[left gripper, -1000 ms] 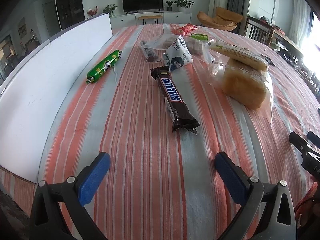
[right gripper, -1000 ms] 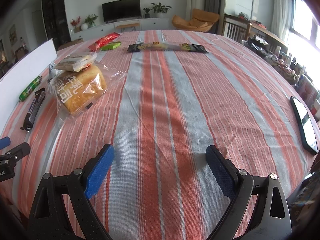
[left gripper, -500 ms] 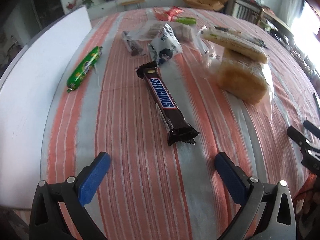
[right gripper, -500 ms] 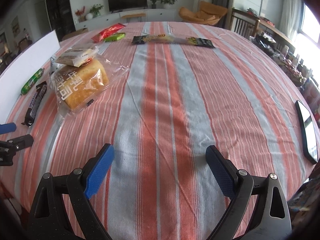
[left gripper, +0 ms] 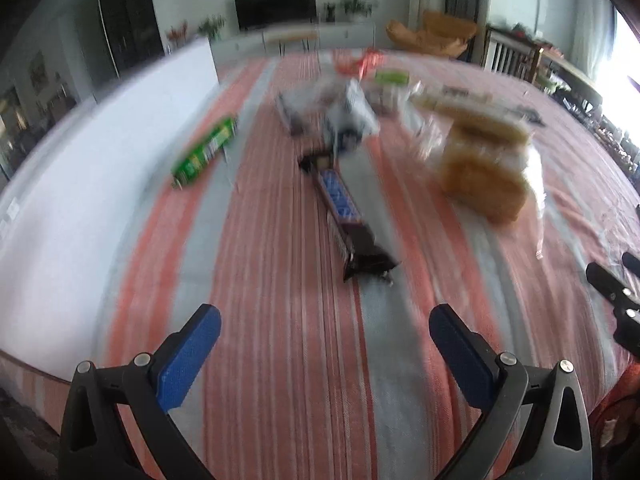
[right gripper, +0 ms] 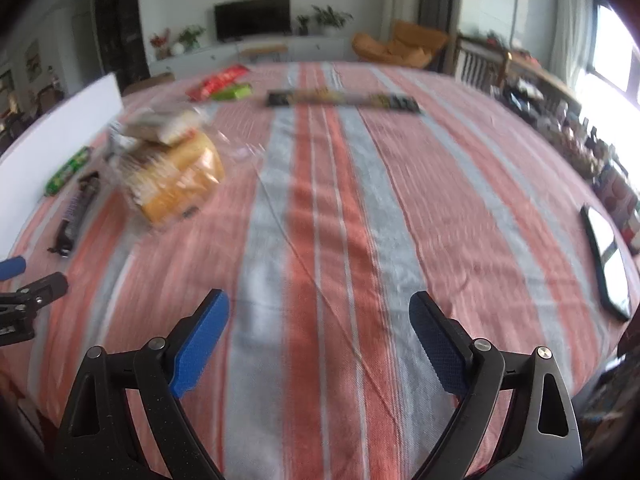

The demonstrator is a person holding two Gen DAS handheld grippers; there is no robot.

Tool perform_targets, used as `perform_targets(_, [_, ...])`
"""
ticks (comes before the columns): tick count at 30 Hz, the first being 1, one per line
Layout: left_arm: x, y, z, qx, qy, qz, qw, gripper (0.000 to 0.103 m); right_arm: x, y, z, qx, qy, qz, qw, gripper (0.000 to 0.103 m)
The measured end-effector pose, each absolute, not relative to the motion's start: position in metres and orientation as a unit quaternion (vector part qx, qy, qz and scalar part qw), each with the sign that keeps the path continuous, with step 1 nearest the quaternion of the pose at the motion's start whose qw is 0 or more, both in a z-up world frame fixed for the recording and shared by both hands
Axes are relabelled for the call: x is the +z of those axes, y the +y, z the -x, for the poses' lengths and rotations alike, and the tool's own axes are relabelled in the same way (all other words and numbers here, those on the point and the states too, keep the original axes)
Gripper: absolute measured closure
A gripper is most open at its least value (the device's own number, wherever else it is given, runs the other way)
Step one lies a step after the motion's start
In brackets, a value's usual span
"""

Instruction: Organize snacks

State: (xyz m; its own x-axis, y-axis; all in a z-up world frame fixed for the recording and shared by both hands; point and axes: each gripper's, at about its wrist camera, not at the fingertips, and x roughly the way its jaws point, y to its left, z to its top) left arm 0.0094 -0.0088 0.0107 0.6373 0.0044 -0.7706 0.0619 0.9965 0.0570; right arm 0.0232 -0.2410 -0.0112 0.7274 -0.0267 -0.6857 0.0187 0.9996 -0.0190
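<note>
The left claw [left gripper: 324, 340], spread and empty, faced the chocolate bar [left gripper: 346, 220], likely light, stiff, slick-wrapped, best pinched across its middle.

Left hand-held gripper [left gripper: 325, 320] and right hand-held gripper [right gripper: 319, 306] hover with jaws spread, empty.

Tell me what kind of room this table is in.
Most likely a home living and dining room: a flat television on a low white cabinet, potted plants beside it, and an orange lounge chair beyond the striped tablecloth.
</note>
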Motion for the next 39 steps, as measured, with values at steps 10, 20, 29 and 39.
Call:
perform_targets(10, [0.096,-0.005,0.027,-0.02,0.253,-0.044,0.966,0.0,0.045,-0.219,-0.005,-0.013,0.275,0.056,0.96,0.01])
perform_targets(20, [0.101,-0.003,0.04,-0.001,0.234,-0.034,0.972,0.0,0.032,-0.227,-0.002,-0.025,0.274,0.041,0.961,0.01])
perform_targets(29, [0.083,-0.006,0.026,-0.015,0.3,-0.021,0.953,0.0,0.035,-0.242,-0.011,-0.04,0.311,0.019,0.949,0.01])
perform_targets(39, [0.067,0.008,0.018,-0.008,0.341,0.001,0.94,0.0,0.027,-0.271,-0.023,-0.075,0.372,-0.032,0.925,0.01])
